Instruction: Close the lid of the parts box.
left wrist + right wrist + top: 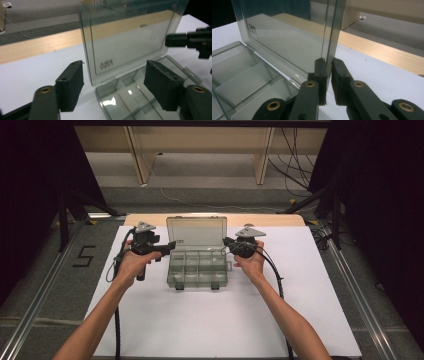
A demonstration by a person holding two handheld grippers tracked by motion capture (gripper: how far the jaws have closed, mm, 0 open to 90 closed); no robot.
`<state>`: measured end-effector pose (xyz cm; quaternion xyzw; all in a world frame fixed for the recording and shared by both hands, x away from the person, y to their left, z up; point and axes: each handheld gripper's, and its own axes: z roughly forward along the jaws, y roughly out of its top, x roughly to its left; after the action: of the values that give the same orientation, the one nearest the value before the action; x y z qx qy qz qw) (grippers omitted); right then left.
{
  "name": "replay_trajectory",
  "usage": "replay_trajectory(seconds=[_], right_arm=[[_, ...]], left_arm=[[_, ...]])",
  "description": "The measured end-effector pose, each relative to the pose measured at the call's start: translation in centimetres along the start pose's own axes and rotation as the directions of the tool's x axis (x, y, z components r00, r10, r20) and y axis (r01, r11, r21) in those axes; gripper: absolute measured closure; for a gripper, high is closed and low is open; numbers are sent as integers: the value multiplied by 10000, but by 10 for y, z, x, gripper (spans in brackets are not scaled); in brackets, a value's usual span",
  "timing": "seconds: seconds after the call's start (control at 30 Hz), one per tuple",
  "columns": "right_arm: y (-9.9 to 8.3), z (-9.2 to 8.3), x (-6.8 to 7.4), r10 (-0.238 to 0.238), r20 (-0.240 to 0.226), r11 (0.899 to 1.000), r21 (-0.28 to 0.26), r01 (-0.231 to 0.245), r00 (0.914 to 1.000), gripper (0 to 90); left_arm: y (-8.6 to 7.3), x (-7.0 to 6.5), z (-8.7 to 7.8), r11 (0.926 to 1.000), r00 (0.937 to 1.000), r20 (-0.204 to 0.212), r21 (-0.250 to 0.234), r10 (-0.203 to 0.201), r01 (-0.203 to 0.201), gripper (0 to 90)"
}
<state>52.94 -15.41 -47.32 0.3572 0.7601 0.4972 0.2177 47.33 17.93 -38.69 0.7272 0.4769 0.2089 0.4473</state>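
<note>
**Clear box stood open on the white table**

A clear plastic compartment box (198, 266) sat in the middle of the high view, on a white table top (225, 320). Its lid (196, 236) stood straight up at the back, just above the little compartments.

The right gripper (226, 241) was at the right side of the box in the high view, held in the person's right hand (251, 262). In the right gripper view, near the bottom middle of the frame, its two black jaws were squeezed almost together on the side edge of the lid (329, 32). The thin clear wall ran up between the pads (321, 72).

The left gripper (173, 245) was at the left side of the box in the high view, in the person's left hand (131, 265). In the left gripper view its jaws stood wide apart, one at the lower left and one at the lower right of the frame. Nothing was pinched between them. The lid (130, 37) and the front compartments (125, 97) showed in the gap, farther off. The right gripper (170, 40) poked in at the right edge of that frame.

A pale wooden strip (260, 220) ran along the far edge of the table.
</note>
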Motion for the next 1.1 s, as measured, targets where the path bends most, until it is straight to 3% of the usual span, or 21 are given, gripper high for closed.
replay_trajectory(seconds=[0.13, 0.27, 0.37, 0.6, 0.73, 0.8, 0.87, 0.93, 1.1], right_arm=[[0, 0, -1, -54, 12, 10000, -9, 54, 10000, 835], [-1, 1, -1, -115, 52, 9999, -43, 115, 9999, 835], [-1, 1, -1, -130, 49, 9999, -40, 130, 9999, 835], [-1, 1, -1, -79, -7, 10000, -11, 79, 10000, 835], [-1, 0, -1, -47, -6, 10000, -18, 47, 10000, 835], [-1, 0, -1, -61, -4, 10000, -30, 61, 10000, 836], [-1, 1, 1, 102, -70, 9999, -91, -103, 9999, 836], [-1, 0, 0, 16, 41, 10000, -17, -16, 10000, 836], [-1, 0, 0, 40, -12, 10000, -56, -40, 10000, 835]], left_arm=[[17, 4, 0, 9985, 9993, 199, -439, -305, 314, 596], [30, 4, 2, 9974, 9999, 129, -720, -2, 11, 799], [39, 4, 7, 9959, 9998, -54, -888, 166, -170, 879], [57, 4, 23, 9954, 9980, -535, -876, 330, -376, 895], [65, 5, 31, 9962, 9977, -581, -779, 340, -385, 896], [68, 7, 36, 9956, 9973, -511, -751, 531, -568, 896], [70, 11, 41, 9957, 9961, -562, -589, 685, -718, 896], [70, 13, 47, 9967, 9970, -591, -608, 498, -534, 896], [70, 14, 54, 9970, 9946, -816, -379, 643, -676, 896]])
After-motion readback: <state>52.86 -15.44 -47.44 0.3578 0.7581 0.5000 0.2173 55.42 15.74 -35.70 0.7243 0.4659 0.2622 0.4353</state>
